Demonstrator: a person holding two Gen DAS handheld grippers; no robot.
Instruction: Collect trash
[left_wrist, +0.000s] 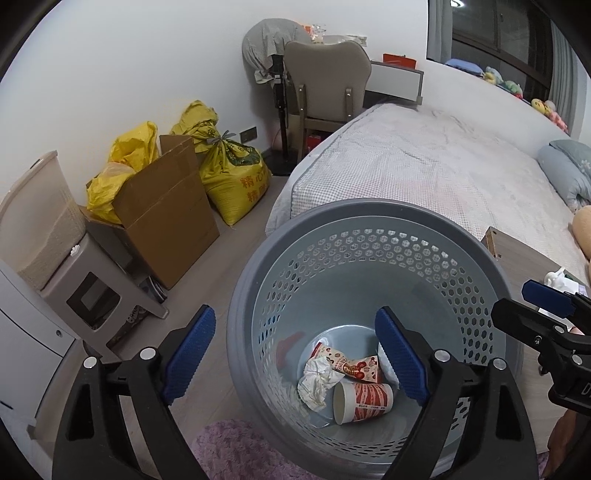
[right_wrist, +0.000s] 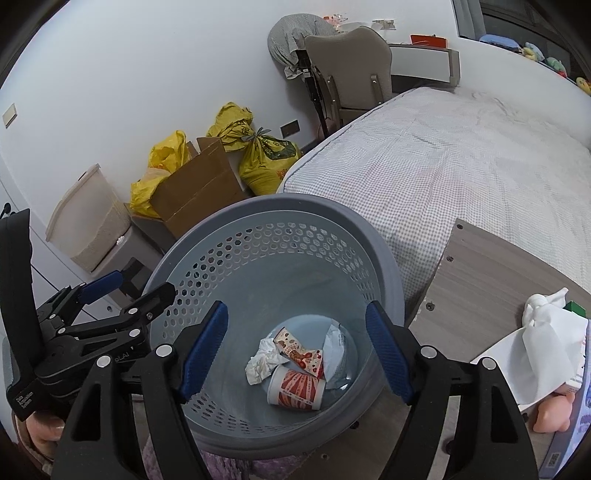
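Note:
A grey perforated waste basket (left_wrist: 258, 280) stands on the floor by the bed; it also shows in the right wrist view (right_wrist: 384, 258). In it lie a red-and-white paper cup (left_wrist: 364, 400) (right_wrist: 297, 389), crumpled white paper (left_wrist: 317, 380) (right_wrist: 262, 360) and a printed wrapper (left_wrist: 351, 363) (right_wrist: 301, 350). My left gripper (left_wrist: 295, 352) is open and empty above the basket's near rim. My right gripper (right_wrist: 295, 349) is open and empty over the basket's mouth. Each gripper shows at the edge of the other's view.
A wooden side table (right_wrist: 487, 280) with a tissue box (right_wrist: 546, 354) stands to the right. The bed (left_wrist: 424, 166) lies behind. A cardboard box (left_wrist: 166, 206), yellow sacks (left_wrist: 232, 173), a plastic bin (left_wrist: 44, 221) and a chair (left_wrist: 325, 74) line the wall. A pink rug (left_wrist: 236, 454) lies below.

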